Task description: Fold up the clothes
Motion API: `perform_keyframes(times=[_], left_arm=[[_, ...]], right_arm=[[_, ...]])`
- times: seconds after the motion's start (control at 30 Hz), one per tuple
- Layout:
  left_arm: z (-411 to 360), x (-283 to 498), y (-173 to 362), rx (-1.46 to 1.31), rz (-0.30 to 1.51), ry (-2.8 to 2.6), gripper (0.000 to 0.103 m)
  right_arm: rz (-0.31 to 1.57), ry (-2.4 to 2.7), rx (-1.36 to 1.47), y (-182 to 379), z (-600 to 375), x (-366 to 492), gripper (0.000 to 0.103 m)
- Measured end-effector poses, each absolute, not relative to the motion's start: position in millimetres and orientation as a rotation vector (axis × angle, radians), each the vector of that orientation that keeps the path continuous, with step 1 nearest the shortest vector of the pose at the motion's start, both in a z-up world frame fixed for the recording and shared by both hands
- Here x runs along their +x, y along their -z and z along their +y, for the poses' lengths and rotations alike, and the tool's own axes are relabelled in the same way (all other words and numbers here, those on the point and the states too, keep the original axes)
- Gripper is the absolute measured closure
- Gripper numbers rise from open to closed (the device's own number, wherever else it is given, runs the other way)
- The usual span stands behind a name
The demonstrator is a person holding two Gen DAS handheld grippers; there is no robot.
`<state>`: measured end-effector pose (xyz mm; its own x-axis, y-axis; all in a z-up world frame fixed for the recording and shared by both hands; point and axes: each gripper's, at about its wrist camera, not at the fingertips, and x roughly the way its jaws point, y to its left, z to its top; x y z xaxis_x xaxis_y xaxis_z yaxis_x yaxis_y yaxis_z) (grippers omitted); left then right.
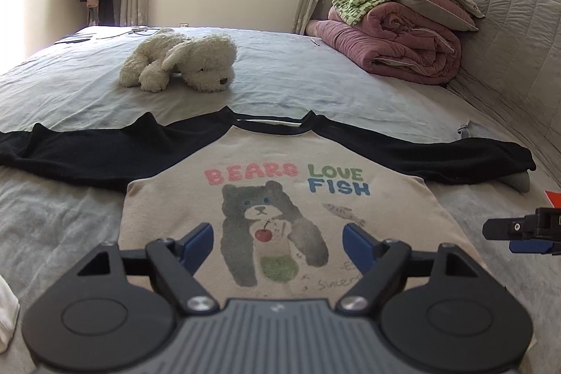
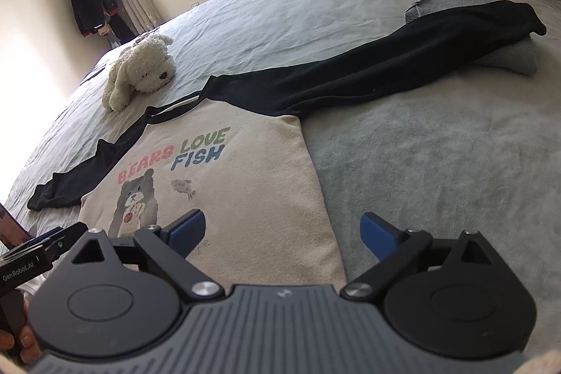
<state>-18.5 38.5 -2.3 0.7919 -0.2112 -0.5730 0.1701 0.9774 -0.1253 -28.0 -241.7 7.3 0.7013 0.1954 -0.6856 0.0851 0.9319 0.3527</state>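
Shirt [image 1: 280, 184] lies flat, print up, on the bed [image 1: 315, 76], both black sleeves spread out to the sides, nothing folded yet. Left to right: left sleeve [image 1: 70, 153] runs toward the bed's left side, cream body with bear print in the middle, right sleeve [image 1: 438, 149] ends draped over a grey folded cloth [image 2: 508, 58]. Left gripper [image 1: 278, 239] hangs over the lower body, jaws spread, nothing between them; right gripper [image 2: 284, 230] sits over the body's right edge, jaws spread wide, empty too. Judgement: soft light knit, limp, will sag and drag, so it needs a pinch at edges; best holds look like a sleeve cuff or shoulder seam, then hem corners. Thin layers may slip or only the top one gets caught. Left view shows the full shirt head-on, plush dog [image 1: 182, 62] and quilt pile [image 1: 396, 34] behind, plus the right gripper's tip at its right edge. Right view alone shows the grey cloth under the cuff clearly, and fingers [image 2: 24, 339] of a hand low left.
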Motion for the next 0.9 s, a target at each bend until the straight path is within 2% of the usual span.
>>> perform_keyframes(times=[0.33, 0.53, 0.9], left_arm=[[36.8, 18.8, 24.9, -0.109, 0.64, 0.153, 0.02], [39.8, 35.4, 23.9, -0.097, 0.617, 0.122, 0.02], [38.7, 55.9, 27.4, -0.114, 0.638, 0.13, 0.02]], right_arm=[[0.701, 0.032, 0.523, 15.0, -298.3, 12.5, 0.004], [0.649, 0.093, 0.699, 44.9, -341.9, 29.2, 0.027], [0.457, 0.195, 0.941, 61.2, -426.5, 60.7, 0.029]])
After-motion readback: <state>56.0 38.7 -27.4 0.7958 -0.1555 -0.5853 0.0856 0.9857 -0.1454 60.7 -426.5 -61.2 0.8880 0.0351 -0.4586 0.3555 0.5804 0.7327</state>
